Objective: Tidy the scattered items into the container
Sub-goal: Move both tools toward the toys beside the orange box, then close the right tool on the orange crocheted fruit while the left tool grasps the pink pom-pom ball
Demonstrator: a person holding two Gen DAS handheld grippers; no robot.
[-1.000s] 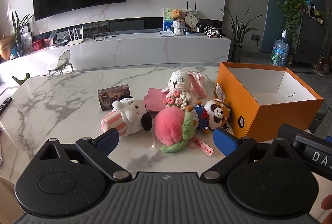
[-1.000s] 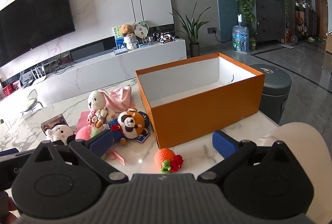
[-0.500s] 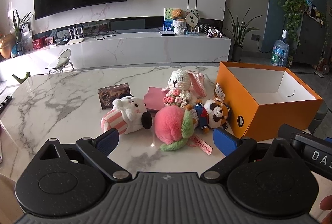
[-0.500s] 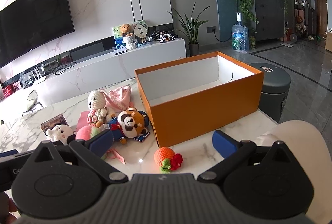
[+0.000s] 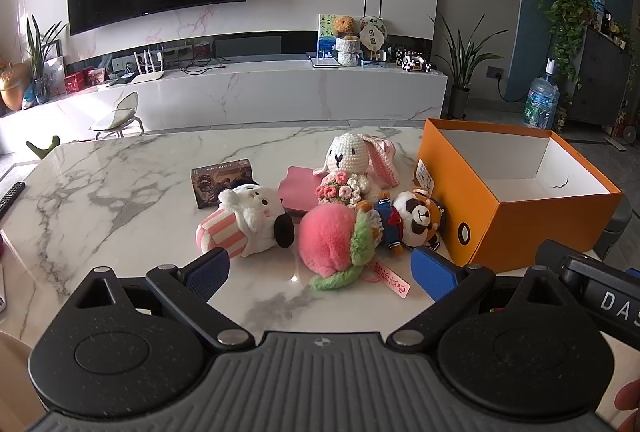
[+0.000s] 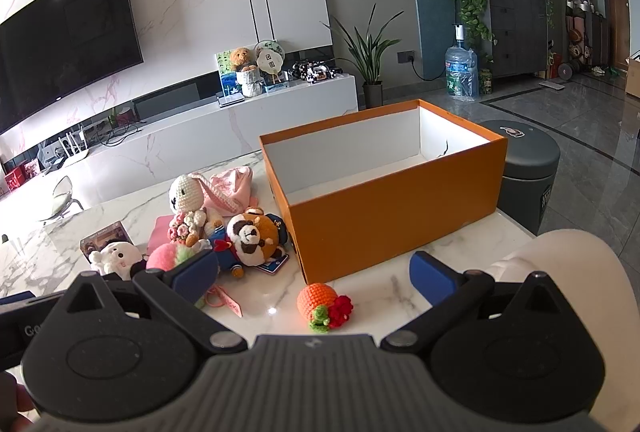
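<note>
Nothing is tidied yet: the orange box (image 6: pixel 394 228) sits empty on the counter (image 5: pixel 120 192), plush toys (image 5: pixel 336 228) clustered beside it. Left gripper (image 5: pixel 320 270) and right gripper (image 6: pixel 314 274) hover with jaws released, empty.

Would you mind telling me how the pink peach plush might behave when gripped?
The peach plush looks fluffy, so it will probably squash and weigh little. Its rounded body may roll if nudged. The dangling tag may trail.

Crochet carrot (image 6: pixel 320 302) before orange box (image 6: pixel 394 220)
</note>
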